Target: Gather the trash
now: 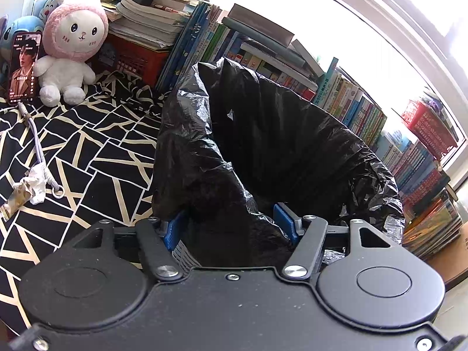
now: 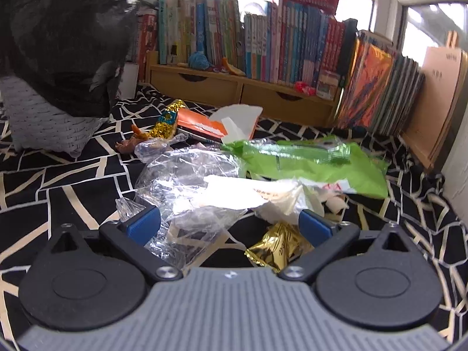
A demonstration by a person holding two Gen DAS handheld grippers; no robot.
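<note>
Bin liner (image 1: 263, 146) is pinched at its near rim by the left hand-held gripper (image 1: 231, 225), the bin (image 1: 182, 253) showing beneath. Beside the bin (image 2: 49, 125), the right hand-held gripper (image 2: 231, 222) is spread over clear plastic (image 2: 190, 187), a gold wrapper (image 2: 275, 248) between its fingers, untouched.

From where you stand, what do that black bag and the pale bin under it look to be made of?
The black bag looks like thin plastic film: glossy, crinkled, with grey highlights along its creases. The pale bin looks woven, maybe plastic or wicker strips; a matte grey-white basket-weave pattern shows, but the exact material is unclear.
</note>
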